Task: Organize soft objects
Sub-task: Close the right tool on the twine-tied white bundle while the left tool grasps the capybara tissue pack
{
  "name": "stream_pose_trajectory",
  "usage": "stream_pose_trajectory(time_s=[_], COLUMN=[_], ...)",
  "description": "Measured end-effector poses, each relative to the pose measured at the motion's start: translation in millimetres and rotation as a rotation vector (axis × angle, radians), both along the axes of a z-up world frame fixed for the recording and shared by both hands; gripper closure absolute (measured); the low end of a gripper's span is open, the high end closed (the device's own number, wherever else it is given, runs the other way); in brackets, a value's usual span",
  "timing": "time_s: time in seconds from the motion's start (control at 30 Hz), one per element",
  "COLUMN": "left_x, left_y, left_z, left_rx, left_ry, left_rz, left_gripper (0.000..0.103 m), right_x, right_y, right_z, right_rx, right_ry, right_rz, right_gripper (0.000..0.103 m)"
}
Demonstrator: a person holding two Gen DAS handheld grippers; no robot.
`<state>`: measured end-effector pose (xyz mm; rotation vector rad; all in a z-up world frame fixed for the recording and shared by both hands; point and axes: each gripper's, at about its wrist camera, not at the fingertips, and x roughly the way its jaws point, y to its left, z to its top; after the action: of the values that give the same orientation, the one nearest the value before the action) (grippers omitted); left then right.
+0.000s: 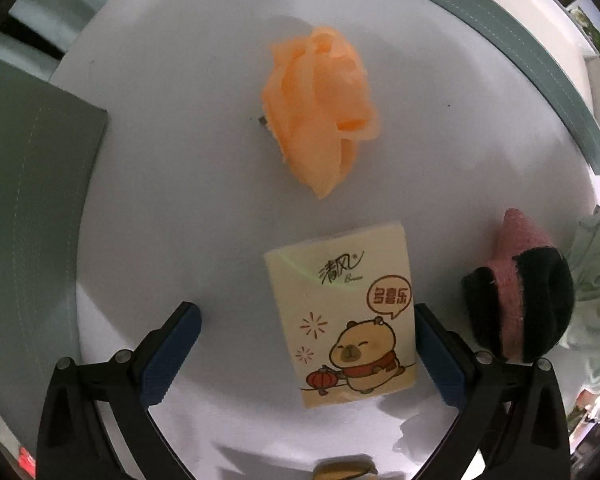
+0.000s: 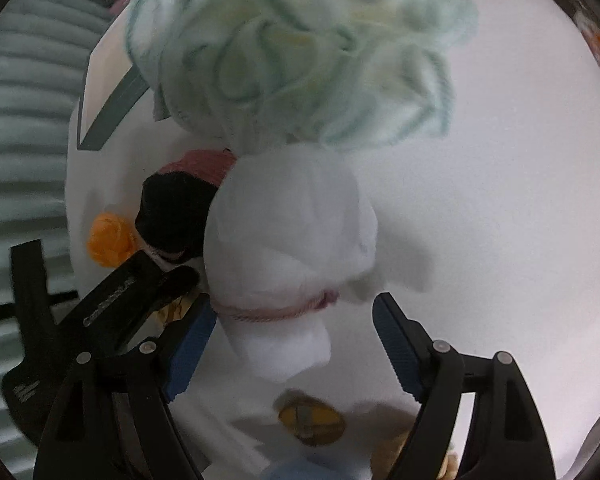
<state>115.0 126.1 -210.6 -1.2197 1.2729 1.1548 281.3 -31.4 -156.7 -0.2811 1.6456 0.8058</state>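
Note:
In the left wrist view, a yellow tissue pack with a cartoon capybara lies on the round white table, between the fingers of my open left gripper; its right edge is near the right finger. A crumpled orange cloth lies beyond it. A black and pink sock roll sits at the right. In the right wrist view, my open right gripper straddles the lower end of a white sock bundle with a pink band. A pale green fluffy cloth lies behind it.
The left gripper's body shows at the left of the right wrist view, beside the sock roll and orange cloth. Grey-green chair cushions flank the table. A small yellow object lies near the table's front edge.

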Motion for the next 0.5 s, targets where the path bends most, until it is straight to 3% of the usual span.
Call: stream_pose_trajectory(time_s=[0.1,0.2,0.33,0.4,0.5], left_x=[-0.2,-2.9,-9.7,6.2,7.0], left_y=[3.2,5.4,5.2,11.8,8.5], left_z=[1.1,1.1,0.2,-1.1,2.9], left_rx=[0.008,0.005,-0.007,-0.032,-0.009], left_ry=[-0.006,-0.008,-0.008,-0.003,-0.008], left_rz=[-0.019,-0.019,-0.026,-0.067,-0.125], left_gripper=[0.000,0.000,0.000,0.000,0.004], right_x=[-6.6,-10.6,-16.0,-18.5,-18.4], right_y=[15.8,24.0,30.0,27.7,15.0], right_z=[-1.4,-1.6,1.4,5.4,10.3], right_rx=[-0.010,-0.003,-0.006,-0.017,-0.038], right_ry=[-0.056,-0.067,-0.100,-0.129,-0.161], right_rz=[0.068,0.117,0.171,0.212,0.254], right_gripper=[0.023,0.037,0.041,0.042,0.042])
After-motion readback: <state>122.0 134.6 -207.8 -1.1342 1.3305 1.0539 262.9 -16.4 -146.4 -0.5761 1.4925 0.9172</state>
